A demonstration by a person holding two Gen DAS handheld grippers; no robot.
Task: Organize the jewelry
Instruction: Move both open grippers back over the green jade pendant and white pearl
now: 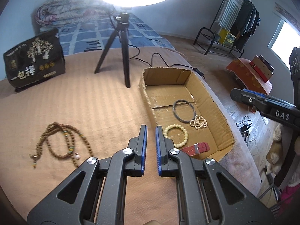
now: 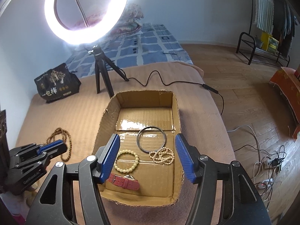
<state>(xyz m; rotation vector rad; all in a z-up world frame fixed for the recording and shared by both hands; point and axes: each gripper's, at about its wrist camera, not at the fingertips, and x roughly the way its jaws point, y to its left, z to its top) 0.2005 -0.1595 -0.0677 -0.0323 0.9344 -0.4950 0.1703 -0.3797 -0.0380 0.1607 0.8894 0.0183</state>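
Observation:
An open cardboard box (image 1: 211,101) (image 2: 108,116) sits on the tan blanket. It holds a dark bangle (image 1: 174,108) (image 2: 137,138), a cream bead bracelet (image 1: 185,131) (image 2: 115,164), a bunched pearl string (image 1: 198,122) (image 2: 162,156) and a red watch strap (image 1: 196,147) (image 2: 125,182). A brown bead necklace (image 1: 56,125) (image 2: 68,144) lies on the blanket left of the box. My left gripper (image 1: 151,127) (image 2: 56,146) is shut and empty, above the blanket between necklace and box. My right gripper (image 2: 147,137) (image 1: 241,93) hangs open over the box, holding nothing.
A ring light (image 2: 50,24) on a black tripod (image 1: 123,43) stands behind the box, its cable (image 1: 159,56) trailing right. A black printed bag (image 1: 33,60) sits far left. The bed edge drops to a wooden floor with cables (image 2: 271,161) on the right.

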